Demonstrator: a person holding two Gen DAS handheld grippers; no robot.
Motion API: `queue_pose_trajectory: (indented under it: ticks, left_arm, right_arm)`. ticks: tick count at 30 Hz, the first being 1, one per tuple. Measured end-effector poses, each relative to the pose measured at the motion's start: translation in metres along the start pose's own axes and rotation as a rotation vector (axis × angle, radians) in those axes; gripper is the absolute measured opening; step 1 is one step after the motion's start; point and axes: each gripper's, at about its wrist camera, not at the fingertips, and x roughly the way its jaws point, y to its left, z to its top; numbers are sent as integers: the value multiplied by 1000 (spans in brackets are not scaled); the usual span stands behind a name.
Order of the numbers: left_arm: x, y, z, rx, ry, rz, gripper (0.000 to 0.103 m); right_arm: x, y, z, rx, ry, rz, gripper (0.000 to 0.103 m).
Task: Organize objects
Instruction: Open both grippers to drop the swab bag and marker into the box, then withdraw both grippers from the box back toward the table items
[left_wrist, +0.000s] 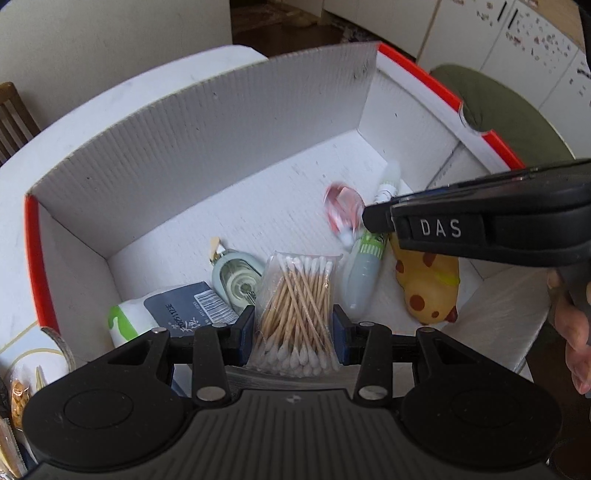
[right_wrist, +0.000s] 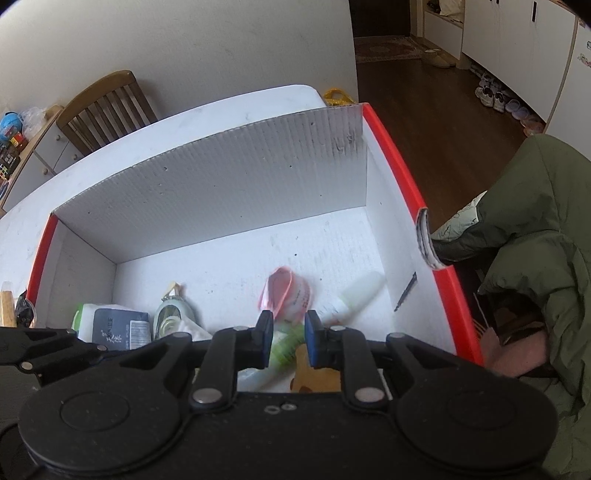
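Left gripper (left_wrist: 293, 328) clamps a swab bag (left_wrist: 295, 295) low inside the box (left_wrist: 184, 147), among items already stowed; right gripper (right_wrist: 288, 332) hangs narrow and empty above a pink packet (right_wrist: 284, 291). Next, likely: release the bag onto bare floor

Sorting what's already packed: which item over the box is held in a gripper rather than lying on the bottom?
The bag of cotton swabs. The left gripper clamps it from both sides, while the bottles, tape dispenser and yellow toy lie loose on the box floor.
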Motion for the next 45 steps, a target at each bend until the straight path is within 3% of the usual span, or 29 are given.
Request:
queue_pose_trajectory:
  ticks: [4,6,8,10,16,19,30,45]
  left_arm:
    - [3,-4,1,23,19,1,43]
    - [3,-6,0,38,23,-1,48]
    - [2,-10,-1,58,26,-12,61]
    - [0,-12,-2,73,23,-9,65]
    - [-5,-6,-2,43,-5,-25,66]
    - [-10,-4,-5,37,-37,-38,74]
    - [-43,11,-20,-37,-170,-101,79]
    - [-106,40,-62,-91,-316,-175,84]
  right_arm:
    - [0,0,1,-6,4,0,18]
    - [-1,0,0,-13,5,-2,18]
    - [-2,1,-1,-15,2,1,19]
    - [-4,1,-2,-14,-3,3,19]
    - [-11,3,-6,-19,-9,0,22]
    - [-16,4,-8,-21,-16,6,23]
    - [-42,16,-16,-54,-71,38,27]
    - [-80,39,-34,-67,-146,85,47]
